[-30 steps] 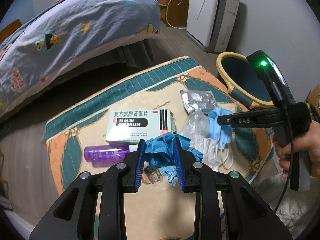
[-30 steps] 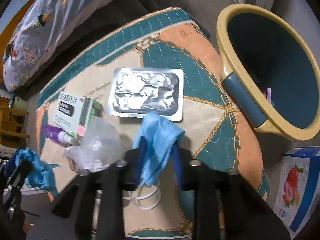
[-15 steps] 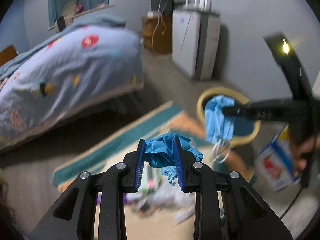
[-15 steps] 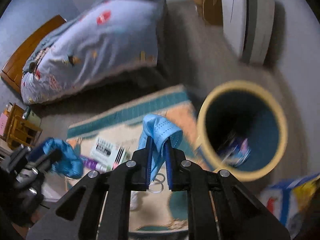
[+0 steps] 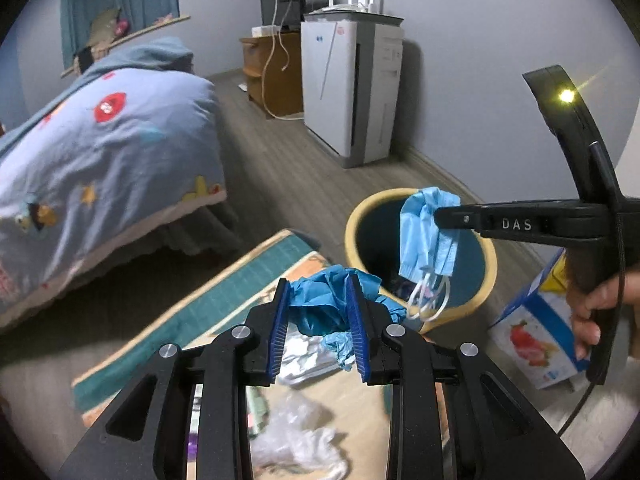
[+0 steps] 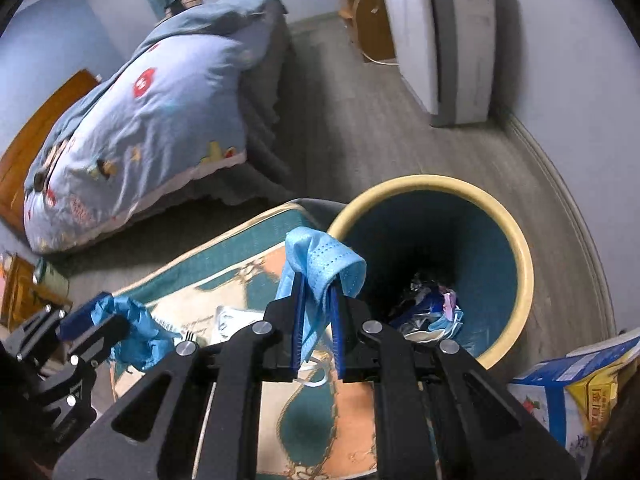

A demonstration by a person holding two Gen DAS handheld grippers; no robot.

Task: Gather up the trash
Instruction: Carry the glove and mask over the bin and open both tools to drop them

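trash bin [image 6: 516, 240] beside rug [image 6: 224, 256], bed [image 6: 152, 92].

My view: clear plastic wrap [image 5: 294, 436] on the rug [image 5: 224, 292], blurred, partly behind my left gripper [image 5: 318, 322]; printed carton [image 6: 568, 396] cut by frame edge; bin [image 6: 516, 248] contents too dark to identify

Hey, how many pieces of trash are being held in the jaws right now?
2. A crumpled blue glove sits clamped in the left gripper; a light blue face mask hangs from the right gripper beside the bin. More trash lies loose on the rug.
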